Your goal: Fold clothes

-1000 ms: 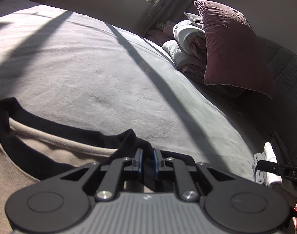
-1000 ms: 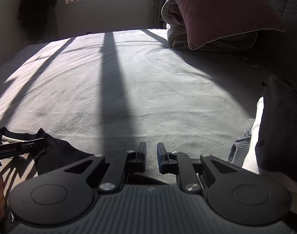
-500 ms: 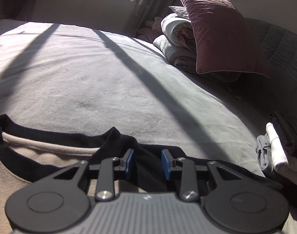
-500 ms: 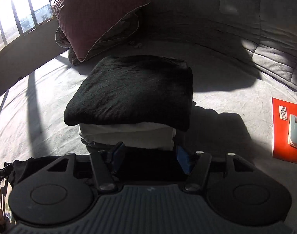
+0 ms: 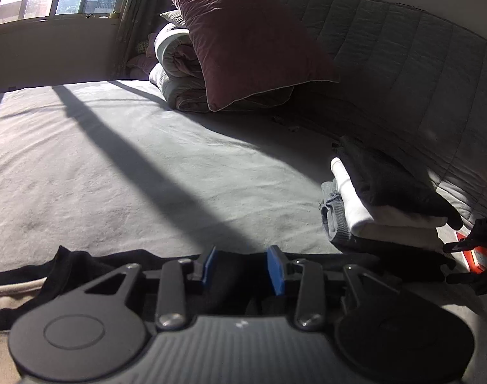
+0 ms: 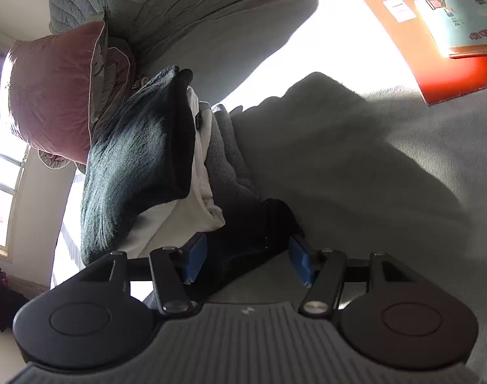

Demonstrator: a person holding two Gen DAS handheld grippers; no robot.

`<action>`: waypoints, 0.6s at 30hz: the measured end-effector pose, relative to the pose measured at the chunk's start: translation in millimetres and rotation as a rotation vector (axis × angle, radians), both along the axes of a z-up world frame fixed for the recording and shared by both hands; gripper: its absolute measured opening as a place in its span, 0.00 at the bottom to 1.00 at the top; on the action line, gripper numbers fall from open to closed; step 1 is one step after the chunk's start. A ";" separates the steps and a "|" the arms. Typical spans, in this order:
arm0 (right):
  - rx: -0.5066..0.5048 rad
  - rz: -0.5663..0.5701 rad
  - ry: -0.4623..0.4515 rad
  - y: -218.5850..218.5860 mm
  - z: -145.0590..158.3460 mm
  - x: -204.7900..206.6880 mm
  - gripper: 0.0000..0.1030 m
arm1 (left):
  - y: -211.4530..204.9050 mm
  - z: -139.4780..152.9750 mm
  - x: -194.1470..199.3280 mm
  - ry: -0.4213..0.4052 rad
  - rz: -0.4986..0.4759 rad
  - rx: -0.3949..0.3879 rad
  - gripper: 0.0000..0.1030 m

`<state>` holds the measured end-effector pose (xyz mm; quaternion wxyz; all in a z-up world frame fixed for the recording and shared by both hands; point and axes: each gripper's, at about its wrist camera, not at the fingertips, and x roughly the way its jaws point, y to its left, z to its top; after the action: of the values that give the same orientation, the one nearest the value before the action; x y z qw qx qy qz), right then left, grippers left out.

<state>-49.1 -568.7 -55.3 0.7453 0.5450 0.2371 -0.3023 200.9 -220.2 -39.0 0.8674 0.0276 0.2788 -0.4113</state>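
The left gripper [image 5: 242, 267] is parted, its jaws having just been opening, with the black garment [image 5: 230, 275] lying loose between. The right gripper [image 6: 247, 257] is wide, gripping nothing, over the garment's end. A folded stack [image 6: 154, 160] is seen beyond on the grey bedspread [image 5: 115, 160].

Left tool [image 5: 242, 268]: black body, two linked arms ending in blue pads [image 5: 209, 264]; jaws parted and just opened further, pads pressing on nothing, dark cloth lying beneath and between them; aimed forward and moderately downward, body level in its own view. Right tool [image 6: 247, 260]: same build, blue pads [image 6: 196, 257]; jaws set wider than the left, recently opened, dark fabric in the gap but not pinched; pitched more steeply down and rolled well to one side. Its dark tips also show at the right edge of the left wrist view.
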 end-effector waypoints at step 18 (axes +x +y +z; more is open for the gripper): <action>0.195 -0.087 -0.125 -10.9 -18.8 -8.8 0.29 | -133.7 -35.6 -98.1 -0.351 -0.448 0.405 0.36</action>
<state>-57.9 -579.5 -74.1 0.6881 0.6425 0.1948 -0.2752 102.8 -353.9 -74.7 0.7673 0.3298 0.1883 -0.5167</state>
